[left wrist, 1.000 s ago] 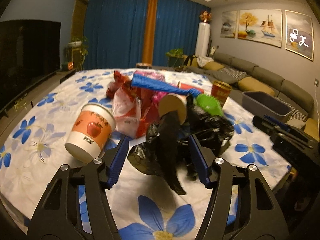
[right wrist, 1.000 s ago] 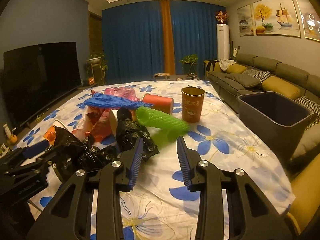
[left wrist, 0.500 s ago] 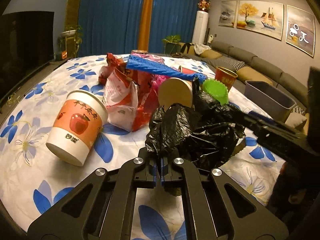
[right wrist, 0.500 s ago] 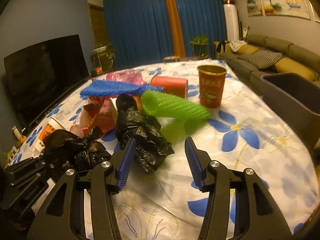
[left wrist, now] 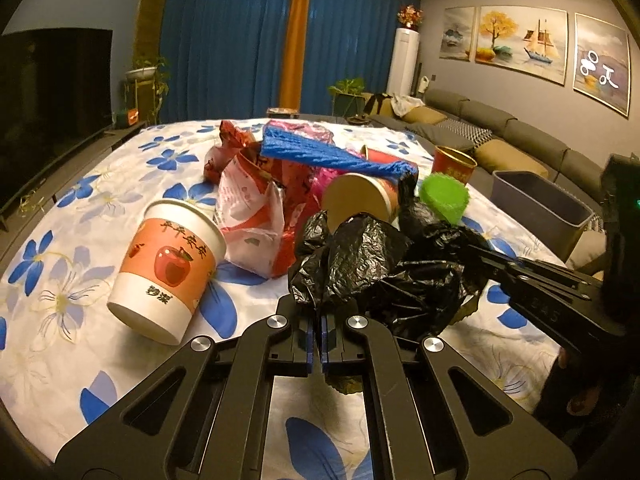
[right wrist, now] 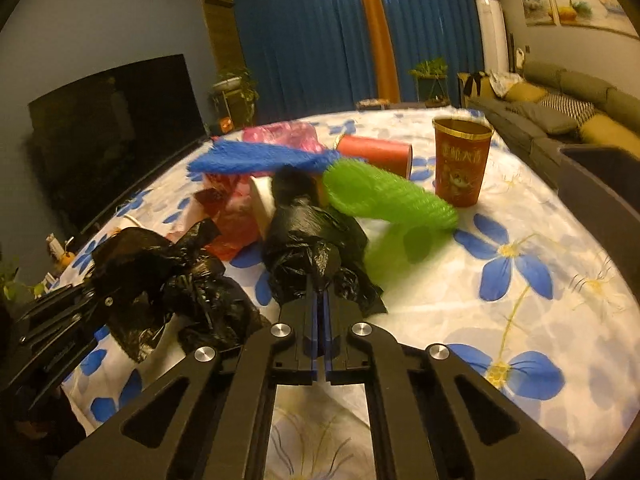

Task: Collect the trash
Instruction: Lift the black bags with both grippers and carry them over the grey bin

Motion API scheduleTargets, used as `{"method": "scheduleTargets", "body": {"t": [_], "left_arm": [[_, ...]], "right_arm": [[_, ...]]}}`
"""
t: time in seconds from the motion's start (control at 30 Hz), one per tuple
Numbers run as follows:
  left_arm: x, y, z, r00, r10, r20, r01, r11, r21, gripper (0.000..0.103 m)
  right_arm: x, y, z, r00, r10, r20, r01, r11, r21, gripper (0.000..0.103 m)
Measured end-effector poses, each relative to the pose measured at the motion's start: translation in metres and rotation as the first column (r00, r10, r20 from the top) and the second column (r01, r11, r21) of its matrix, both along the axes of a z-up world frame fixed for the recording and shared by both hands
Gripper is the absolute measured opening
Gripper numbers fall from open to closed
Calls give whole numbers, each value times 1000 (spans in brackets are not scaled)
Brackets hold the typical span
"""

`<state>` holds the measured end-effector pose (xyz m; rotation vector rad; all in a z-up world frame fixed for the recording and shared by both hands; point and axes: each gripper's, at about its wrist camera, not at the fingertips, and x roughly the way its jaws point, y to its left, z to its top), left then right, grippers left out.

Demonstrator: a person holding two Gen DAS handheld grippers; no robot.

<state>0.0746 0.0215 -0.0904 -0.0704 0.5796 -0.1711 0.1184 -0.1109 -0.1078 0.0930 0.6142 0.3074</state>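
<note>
A crumpled black plastic bag [left wrist: 372, 264] lies on the flowered tablecloth, and my left gripper [left wrist: 319, 328] is shut on its near edge. My right gripper [right wrist: 320, 312] is shut on another part of the black bag [right wrist: 308, 252], which also bunches to the left [right wrist: 160, 264]. Behind it sits a trash pile: a blue foam net [left wrist: 332, 152], a green foam net [right wrist: 384, 196], a red-and-white plastic bag [left wrist: 256, 208] and a tipped paper cup [left wrist: 360, 196].
An apple-print paper cup [left wrist: 168, 272] lies tilted at the left. A red-gold cup [right wrist: 462, 160] stands upright at the back right, a red tube [right wrist: 376, 152] lies behind. A grey bin [left wrist: 540, 204] stands off the table's right edge by the sofa.
Both grippers went from open to shut on the black bag. The left closed first and lifted the bag's edge a little; the right moved forward and closed on it.
</note>
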Motion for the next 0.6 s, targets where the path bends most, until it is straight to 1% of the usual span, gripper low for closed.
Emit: {"method": "scheduleTargets", "body": {"t": [0.13, 0.37, 0.5, 0.6], "left_arm": [[-7, 2, 10, 1000, 9, 27, -9, 1000, -3, 1], [-20, 2, 33, 996, 23, 89, -22, 1000, -13, 1], [-24, -2, 47, 992, 19, 124, -18, 1000, -11, 1], [-25, -7, 56, 989, 19, 144, -18, 1000, -8, 1]], "right_arm": [[-22, -3, 18, 997, 12, 75, -10, 1000, -17, 3], [-53, -14, 48, 982, 10, 186, -13, 1000, 16, 3], [-62, -25, 59, 974, -12, 226, 5, 999, 34, 3], [-70, -37, 66, 966, -52, 252, 42, 998, 45, 3]]}}
